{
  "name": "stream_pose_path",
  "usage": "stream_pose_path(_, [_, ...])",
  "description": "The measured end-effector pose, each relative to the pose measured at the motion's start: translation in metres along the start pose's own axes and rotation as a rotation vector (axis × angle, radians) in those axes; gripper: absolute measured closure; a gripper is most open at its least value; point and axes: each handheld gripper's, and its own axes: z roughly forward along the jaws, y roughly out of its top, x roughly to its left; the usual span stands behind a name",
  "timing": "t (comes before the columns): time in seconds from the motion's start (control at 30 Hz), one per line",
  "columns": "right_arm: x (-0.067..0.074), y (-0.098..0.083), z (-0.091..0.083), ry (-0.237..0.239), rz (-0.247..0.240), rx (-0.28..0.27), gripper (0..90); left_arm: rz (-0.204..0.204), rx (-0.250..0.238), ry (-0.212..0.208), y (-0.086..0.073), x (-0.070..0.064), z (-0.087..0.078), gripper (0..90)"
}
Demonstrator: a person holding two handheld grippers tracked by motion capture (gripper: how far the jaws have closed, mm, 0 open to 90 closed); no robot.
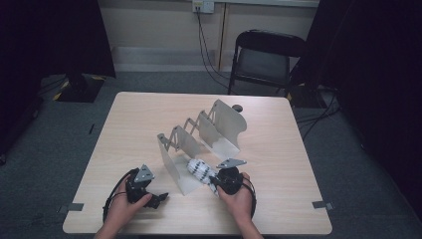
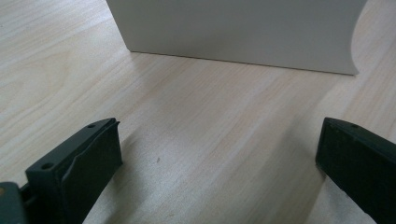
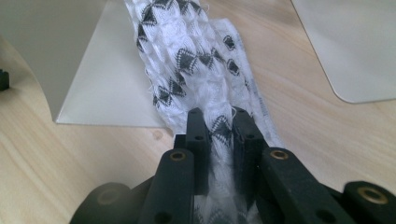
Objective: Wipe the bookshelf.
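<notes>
A white cloth with a black diamond pattern (image 1: 200, 171) (image 3: 196, 60) is bunched between the jaws of my right gripper (image 1: 215, 183) (image 3: 219, 122), which is shut on it. The cloth's free end reaches onto the base plate of the nearest slot of a grey metal divider rack (image 1: 201, 137) (image 3: 105, 84). My left gripper (image 1: 158, 199) (image 2: 219, 154) rests on the table at the front left, jaws open wide with only bare wood between them. It faces the rack's nearest upright plate (image 2: 233, 32).
The rack runs diagonally across the light wooden table (image 1: 278, 149), with several upright plates. A small dark object (image 1: 238, 107) lies behind its far end. A black folding chair (image 1: 266, 57) stands beyond the table's far edge. Tape marks (image 1: 322, 204) sit near the front corners.
</notes>
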Motion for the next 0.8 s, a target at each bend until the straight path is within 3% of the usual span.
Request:
stream_pose_path(0.17, [0.008, 0.0, -0.001, 0.033, -0.017, 0.002, 79.3, 0.002, 0.001, 0.0, 0.0, 0.0, 0.0, 0.0])
stream_pose_path(0.33, [0.031, 0.007, 0.009, 0.082, -0.081, 0.008, 79.3, 0.002, 0.001, 0.0, 0.0, 0.0, 0.0, 0.0])
stream_pose_path(0.5, [0.05, 0.013, 0.019, 0.129, -0.113, 0.011, 78.9, -0.002, -0.003, -0.001, 0.0, 0.0, 0.0, 0.0])
stream_pose_path(0.8, [0.056, 0.017, 0.025, 0.184, -0.074, 0.004, 74.8, -0.002, -0.003, -0.001, 0.0, 0.0, 0.0, 0.0])
